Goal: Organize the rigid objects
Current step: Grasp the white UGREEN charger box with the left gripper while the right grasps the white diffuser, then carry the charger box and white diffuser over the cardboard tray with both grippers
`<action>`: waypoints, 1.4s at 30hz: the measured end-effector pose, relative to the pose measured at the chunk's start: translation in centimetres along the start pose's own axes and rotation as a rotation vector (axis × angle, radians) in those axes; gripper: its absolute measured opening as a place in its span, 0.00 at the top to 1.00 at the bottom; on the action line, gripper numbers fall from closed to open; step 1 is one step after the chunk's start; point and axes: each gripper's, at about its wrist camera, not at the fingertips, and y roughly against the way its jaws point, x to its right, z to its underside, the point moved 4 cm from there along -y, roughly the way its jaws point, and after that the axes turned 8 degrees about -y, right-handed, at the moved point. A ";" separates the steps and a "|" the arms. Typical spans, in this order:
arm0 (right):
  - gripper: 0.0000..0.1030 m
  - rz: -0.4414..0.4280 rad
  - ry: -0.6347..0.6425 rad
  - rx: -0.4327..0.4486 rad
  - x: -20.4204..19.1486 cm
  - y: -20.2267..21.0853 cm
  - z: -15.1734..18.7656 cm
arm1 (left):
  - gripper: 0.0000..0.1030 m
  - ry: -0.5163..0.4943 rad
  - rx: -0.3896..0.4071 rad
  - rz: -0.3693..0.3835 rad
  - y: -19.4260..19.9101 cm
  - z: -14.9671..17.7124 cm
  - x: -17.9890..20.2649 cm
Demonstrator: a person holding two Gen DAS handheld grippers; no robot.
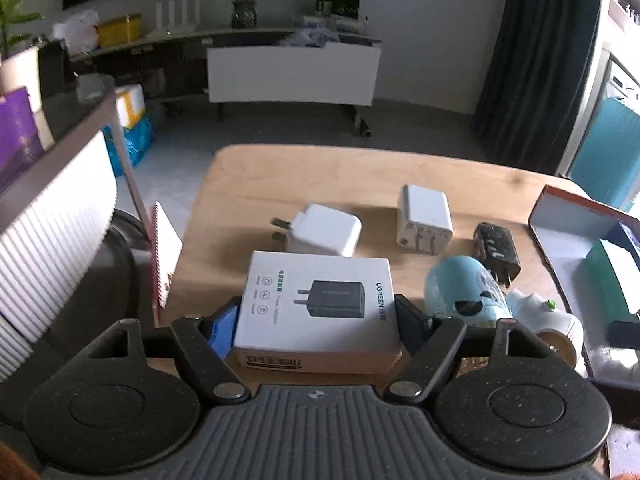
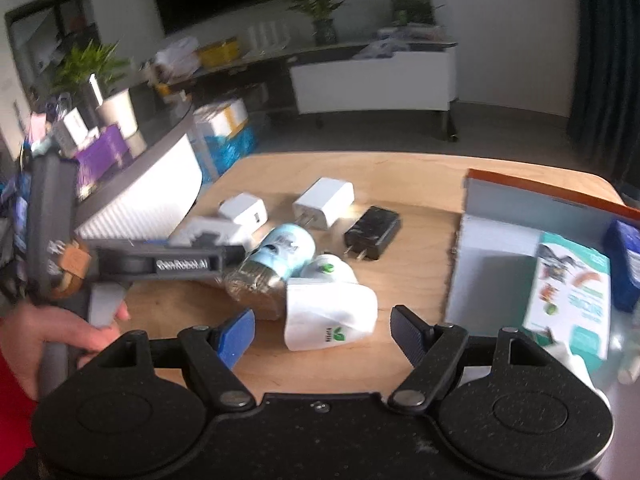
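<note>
left tongs (image 1: pixel 316 312) clamp a white box (image 1: pixel 316 304) marked "ugreen", "power adapter"; right tongs (image 2: pixel 322 330) gape, empty.

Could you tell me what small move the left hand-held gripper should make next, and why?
Probably lift the UGREEN adapter box a little: the left hand-held gripper has its fingers against both sides of it, while the open tray to the right already holds boxes.

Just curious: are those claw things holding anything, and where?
The left hand-held gripper clamps the white UGREEN box by its short ends. The right hand-held gripper is open, holding nothing.
</note>
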 end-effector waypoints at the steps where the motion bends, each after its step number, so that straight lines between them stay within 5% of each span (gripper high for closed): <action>1: 0.14 -0.001 0.007 -0.008 -0.1 -0.5 -0.1 | 0.24 0.009 0.003 0.003 0.4 -0.1 0.0; 9: 0.15 -0.021 -0.021 -0.092 0.5 -4.7 -0.9 | 0.23 0.062 0.034 0.014 3.0 0.6 0.0; 11: 0.30 -0.022 -0.028 -0.090 0.5 -4.8 -0.9 | 0.23 0.066 0.038 0.011 3.4 0.7 0.2; 13: 0.30 -0.013 -0.022 -0.080 0.3 -4.3 -0.6 | 0.23 0.069 0.043 0.017 3.9 0.9 0.4; 25: 0.30 0.036 -0.001 0.074 0.1 2.9 -0.4 | 0.24 0.095 0.067 0.021 7.2 1.4 2.7; 42: 0.30 0.098 -0.055 0.172 1.9 11.2 1.6 | 0.24 0.065 0.095 0.036 11.6 1.4 7.2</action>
